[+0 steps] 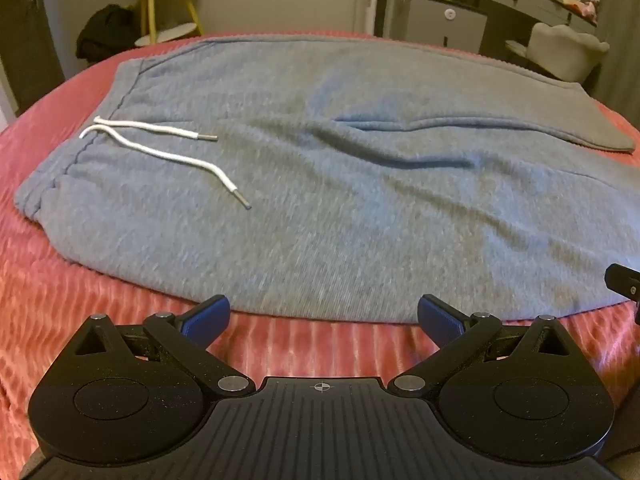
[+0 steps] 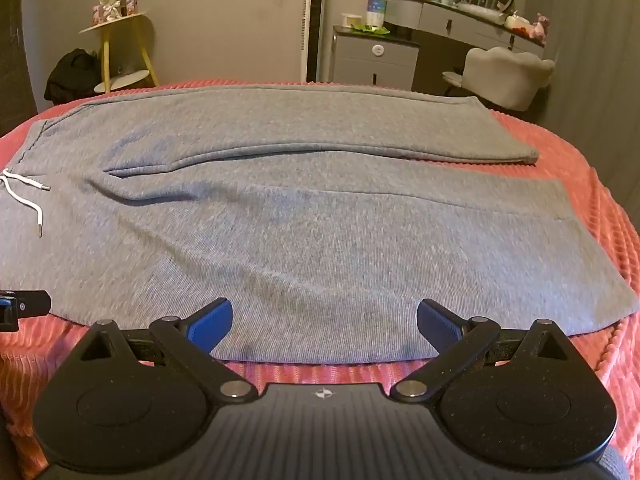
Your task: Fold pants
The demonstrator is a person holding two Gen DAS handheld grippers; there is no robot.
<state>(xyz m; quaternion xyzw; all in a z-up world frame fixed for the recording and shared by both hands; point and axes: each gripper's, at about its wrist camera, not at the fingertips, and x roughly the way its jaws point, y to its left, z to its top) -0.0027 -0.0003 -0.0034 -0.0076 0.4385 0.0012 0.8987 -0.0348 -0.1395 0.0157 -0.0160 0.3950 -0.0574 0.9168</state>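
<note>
Grey sweatpants [image 1: 320,184] lie flat on a pink ribbed bedspread [image 1: 60,280], waistband at the left with a white drawstring [image 1: 160,148], both legs running right. They also show in the right wrist view [image 2: 320,232], where the drawstring [image 2: 24,196] sits at the left and the leg ends at the right. My left gripper [image 1: 324,320] is open and empty at the near hem. My right gripper [image 2: 324,320] is open and empty over the near edge of the front leg.
The bedspread [image 2: 600,208] ends near the right and far sides. Beyond the bed stand a yellow-legged side table [image 2: 120,48], a grey cabinet [image 2: 372,60], a dresser with a mirror [image 2: 480,20] and a pale chair [image 2: 508,76]. A dark bag [image 2: 72,72] sits on the floor.
</note>
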